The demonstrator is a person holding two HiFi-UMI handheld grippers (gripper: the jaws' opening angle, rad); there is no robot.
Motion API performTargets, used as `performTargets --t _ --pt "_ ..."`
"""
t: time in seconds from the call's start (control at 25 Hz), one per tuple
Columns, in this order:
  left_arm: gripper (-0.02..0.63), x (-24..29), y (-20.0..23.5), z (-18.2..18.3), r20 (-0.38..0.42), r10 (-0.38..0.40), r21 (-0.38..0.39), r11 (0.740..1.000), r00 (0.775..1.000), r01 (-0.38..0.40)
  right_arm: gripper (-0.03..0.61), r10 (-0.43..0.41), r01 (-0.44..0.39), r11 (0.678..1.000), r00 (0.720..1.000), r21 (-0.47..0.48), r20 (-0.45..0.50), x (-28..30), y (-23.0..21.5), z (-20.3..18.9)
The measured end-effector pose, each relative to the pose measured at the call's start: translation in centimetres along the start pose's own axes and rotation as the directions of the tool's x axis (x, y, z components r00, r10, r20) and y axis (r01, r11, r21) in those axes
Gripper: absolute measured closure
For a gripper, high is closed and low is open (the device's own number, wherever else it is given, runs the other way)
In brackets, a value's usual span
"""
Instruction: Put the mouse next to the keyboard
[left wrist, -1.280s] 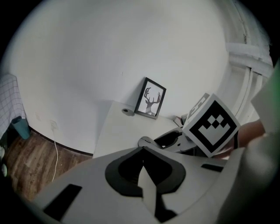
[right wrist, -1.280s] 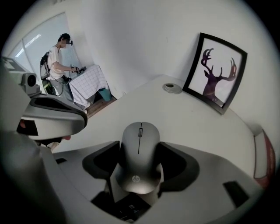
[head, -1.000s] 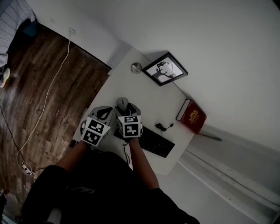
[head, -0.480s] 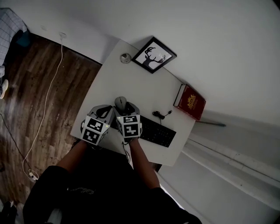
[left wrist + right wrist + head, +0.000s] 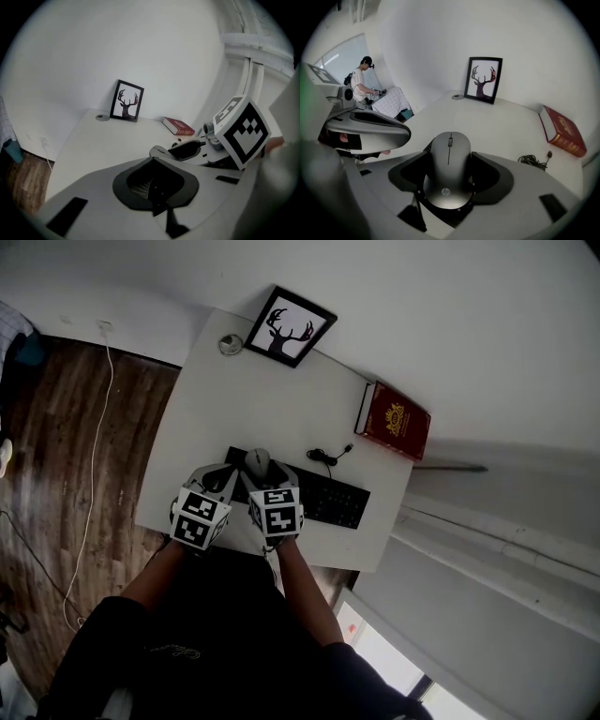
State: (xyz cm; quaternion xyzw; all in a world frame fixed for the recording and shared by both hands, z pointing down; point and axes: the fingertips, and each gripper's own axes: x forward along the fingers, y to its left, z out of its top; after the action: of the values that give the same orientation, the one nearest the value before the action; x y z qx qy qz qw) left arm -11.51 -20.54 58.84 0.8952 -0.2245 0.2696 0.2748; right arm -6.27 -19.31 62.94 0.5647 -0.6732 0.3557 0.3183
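Head view: the right gripper point(image 5: 263, 476) has the mouse point(image 5: 257, 462) at its fingertips, over the left end of the keyboard point(image 5: 328, 502); the left gripper point(image 5: 218, 482) is just beside it.
Left gripper view: fingers point(image 5: 89, 187) pressed together, empty.
Right gripper view: fingers point(image 5: 501, 180) pinch the mouse between them.

Keyboard point(image 5: 328, 503) along bench point(image 5: 216, 418) near edge. Mouse point(image 5: 258, 463) between right gripper point(image 5: 265, 479) jaws, above keyboard's left end; left gripper point(image 5: 217, 482) just left. Cable point(image 5: 326, 457) behind keyboard, book point(image 5: 394, 420) far right, picture frame point(image 5: 291, 324) far back against wall point(image 5: 450, 315).
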Motion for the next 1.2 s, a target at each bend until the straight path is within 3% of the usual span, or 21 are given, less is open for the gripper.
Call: performTargets --t 0.56,0.88,1.2 --pt "0.612 4.6 -9.8 -0.7 -0.079 -0.114 0.116 0.986 0.99 0.123 0.276 -0.099 0.087 0.979 0.993 0.185 0.058 -6.2 -7.4 -5.9" --pt "0.612 7.6 -15.7 -0.7 -0.147 -0.194 0.194 0.956 0.97 0.221 0.276 -0.189 0.149 0.932 0.977 0.329 0.094 -9.6 -12.8 -9.2" --pt "0.611 11.1 -21.9 -2.2 -0.217 -0.261 0.243 0.919 0.941 0.311 0.276 -0.268 0.205 0.888 0.958 0.413 0.1 -13.6 -17.6 -13.6"
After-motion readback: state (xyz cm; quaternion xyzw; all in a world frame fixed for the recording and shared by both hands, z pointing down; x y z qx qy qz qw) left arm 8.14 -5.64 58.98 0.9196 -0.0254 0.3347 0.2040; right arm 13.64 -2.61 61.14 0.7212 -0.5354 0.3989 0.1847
